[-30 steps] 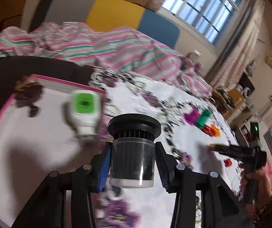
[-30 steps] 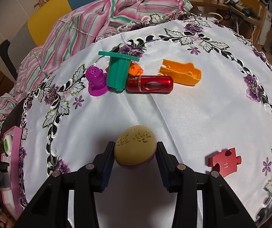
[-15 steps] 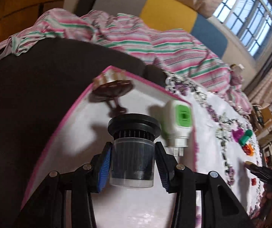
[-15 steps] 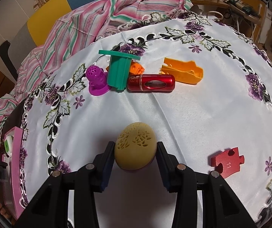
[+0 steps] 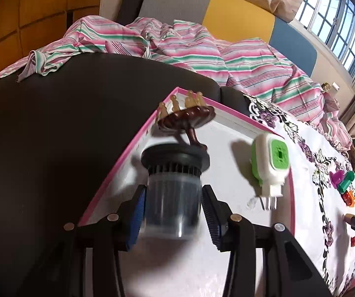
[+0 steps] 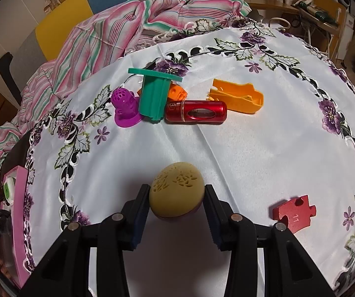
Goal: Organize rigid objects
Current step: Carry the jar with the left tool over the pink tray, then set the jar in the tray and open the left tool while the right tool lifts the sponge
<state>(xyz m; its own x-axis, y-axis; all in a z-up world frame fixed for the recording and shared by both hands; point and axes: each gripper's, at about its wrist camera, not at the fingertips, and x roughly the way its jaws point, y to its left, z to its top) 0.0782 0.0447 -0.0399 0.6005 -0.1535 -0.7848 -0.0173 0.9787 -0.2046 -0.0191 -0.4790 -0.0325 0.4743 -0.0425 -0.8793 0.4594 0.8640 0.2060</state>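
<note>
The tablecloth [image 6: 264,148] is white with purple flowers and black-and-green leaves along its edge. The tray [image 5: 229,113] is white inside with a pink rim. The plug [image 5: 271,160] is white and green, the jar [image 5: 173,203] smoky grey with a black lid, the egg [image 6: 176,193] tan, the tube [image 6: 196,112] red, the puzzle piece [image 6: 293,210] red.
</note>
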